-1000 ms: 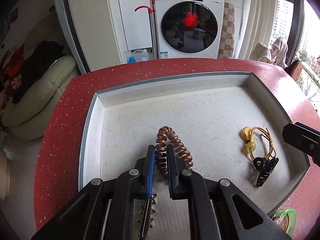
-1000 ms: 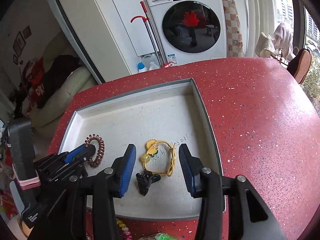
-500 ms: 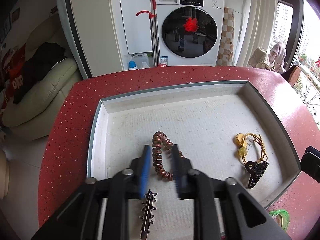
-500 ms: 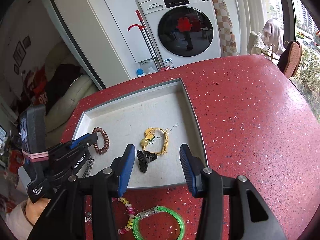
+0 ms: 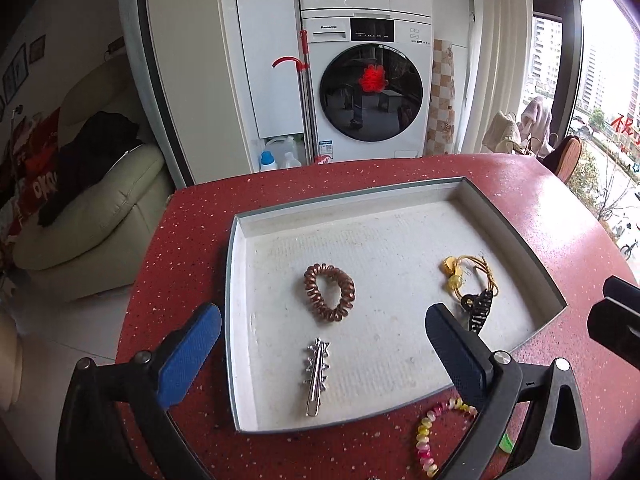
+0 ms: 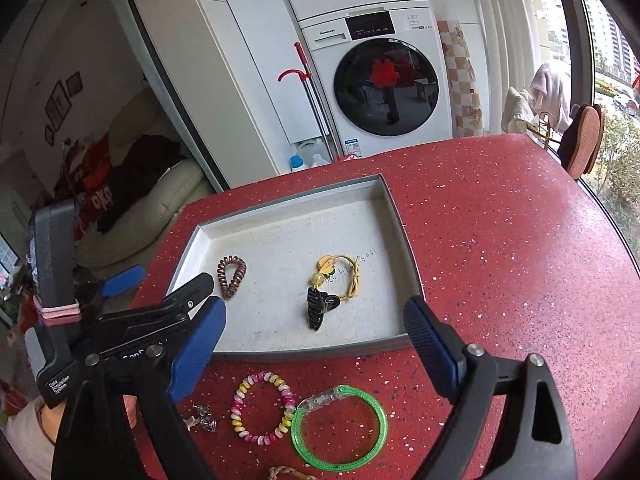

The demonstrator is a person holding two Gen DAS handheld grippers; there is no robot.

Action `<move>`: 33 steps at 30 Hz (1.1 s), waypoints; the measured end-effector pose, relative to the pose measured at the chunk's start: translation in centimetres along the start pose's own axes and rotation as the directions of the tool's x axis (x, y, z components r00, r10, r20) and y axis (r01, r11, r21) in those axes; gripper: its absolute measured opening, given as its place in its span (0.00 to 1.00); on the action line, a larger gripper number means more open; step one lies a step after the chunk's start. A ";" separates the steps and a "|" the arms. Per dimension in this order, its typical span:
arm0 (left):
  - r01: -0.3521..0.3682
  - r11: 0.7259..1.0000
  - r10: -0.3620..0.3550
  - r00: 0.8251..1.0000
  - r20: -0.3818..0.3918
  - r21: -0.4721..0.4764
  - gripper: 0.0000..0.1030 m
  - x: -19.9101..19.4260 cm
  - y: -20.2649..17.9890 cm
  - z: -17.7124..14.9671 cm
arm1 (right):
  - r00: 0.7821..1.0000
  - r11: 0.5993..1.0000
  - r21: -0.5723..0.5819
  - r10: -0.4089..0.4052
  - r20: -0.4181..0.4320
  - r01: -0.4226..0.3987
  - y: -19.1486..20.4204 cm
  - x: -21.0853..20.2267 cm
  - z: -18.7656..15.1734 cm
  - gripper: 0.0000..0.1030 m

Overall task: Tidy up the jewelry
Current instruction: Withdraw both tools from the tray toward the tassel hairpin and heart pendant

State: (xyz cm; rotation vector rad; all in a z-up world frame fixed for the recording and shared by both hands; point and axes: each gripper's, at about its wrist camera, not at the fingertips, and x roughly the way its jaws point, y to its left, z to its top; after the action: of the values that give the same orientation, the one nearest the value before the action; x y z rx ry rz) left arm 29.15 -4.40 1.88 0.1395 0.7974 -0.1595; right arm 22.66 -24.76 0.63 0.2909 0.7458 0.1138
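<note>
A grey tray (image 5: 352,196) on the red table holds a brown coil hair tie (image 5: 329,293), a silver spiked clip (image 5: 317,374), a yellow hair tie (image 5: 468,270) and a black claw clip (image 5: 478,310). My left gripper (image 5: 320,316) hovers above the tray's near left part. Its jaws are opening wide and nothing is between the pads. The coil tie lies flat below. My right gripper (image 6: 316,308) hangs above the tray's (image 6: 288,196) near edge, jaws opening and empty, with the black claw clip (image 6: 318,306) beyond them. The left gripper (image 6: 160,282) shows at the left.
On the red table (image 6: 500,240) in front of the tray lie a pink-and-yellow beaded bracelet (image 6: 262,408), a green bangle (image 6: 340,428), a small silver piece (image 6: 204,420) and a braided band (image 6: 288,472). A washing machine and a sofa stand beyond the table.
My left gripper let go of the brown coil tie, which now lies flat in the tray. Both grippers pulled back and up from the tray, and the right jaws spread wider.
</note>
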 end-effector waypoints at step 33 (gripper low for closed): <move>0.033 0.998 -0.025 0.992 -0.125 0.058 1.00 -4.3 0.3 -13.5 | 0.972 0.998 -0.041 -0.046 -0.230 0.038 -0.7 -4.7 -13.1 0.90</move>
State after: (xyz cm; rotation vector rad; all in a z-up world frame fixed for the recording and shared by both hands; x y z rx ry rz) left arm 16.78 -1.24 -4.29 0.1958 0.9189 -0.2037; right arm 10.28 -23.48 -5.59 0.2288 0.9792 0.1225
